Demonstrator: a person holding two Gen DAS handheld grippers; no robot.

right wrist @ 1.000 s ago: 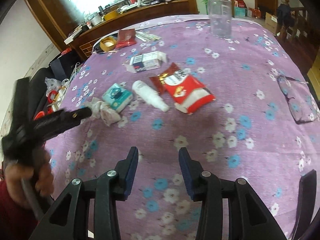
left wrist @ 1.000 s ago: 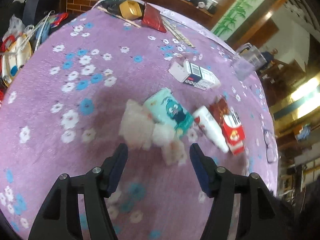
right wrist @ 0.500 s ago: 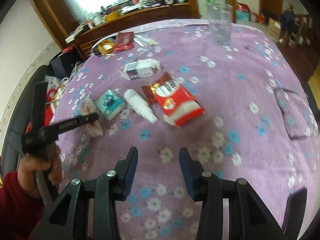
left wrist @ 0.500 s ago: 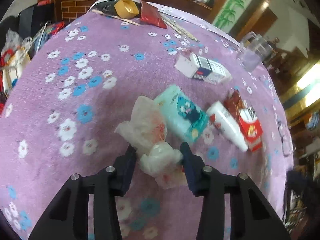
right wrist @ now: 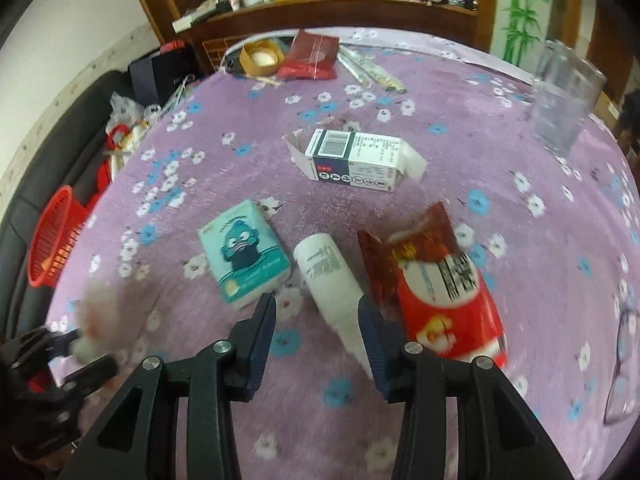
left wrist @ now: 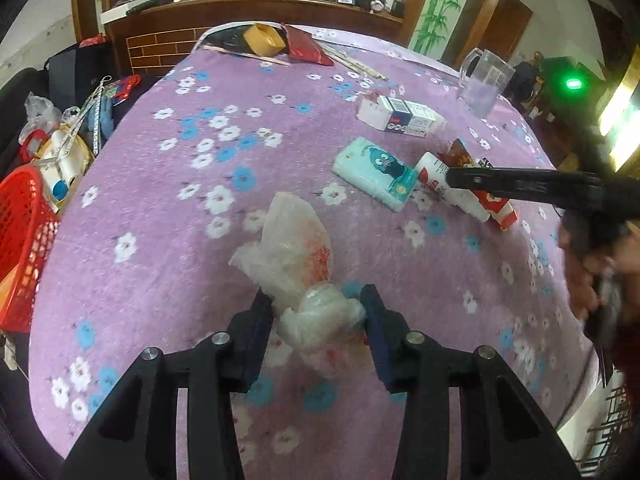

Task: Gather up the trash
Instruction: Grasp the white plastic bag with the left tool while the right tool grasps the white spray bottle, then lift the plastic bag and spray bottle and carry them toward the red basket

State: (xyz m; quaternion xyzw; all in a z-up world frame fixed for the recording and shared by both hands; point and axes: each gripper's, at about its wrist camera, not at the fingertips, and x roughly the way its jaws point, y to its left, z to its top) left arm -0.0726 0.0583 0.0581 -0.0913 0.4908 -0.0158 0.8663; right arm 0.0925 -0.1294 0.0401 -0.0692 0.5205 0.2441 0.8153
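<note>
Left gripper [left wrist: 316, 310] clamped on crumpled translucent white plastic bag [left wrist: 294, 256] with red print, over purple floral tablecloth [left wrist: 168, 208]. Right gripper [right wrist: 316, 312] parted, unloaded, poised above white plastic bottle [right wrist: 326, 276], between teal tissue pack [right wrist: 244, 252] and red snack packet [right wrist: 440, 292].

Daylit from far windows, fisheye-warped edges, dark corners, slight motion blur

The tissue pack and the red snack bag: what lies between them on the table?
A white bottle lies on its side between the tissue pack and the red snack bag. The right wrist view shows this best.
</note>
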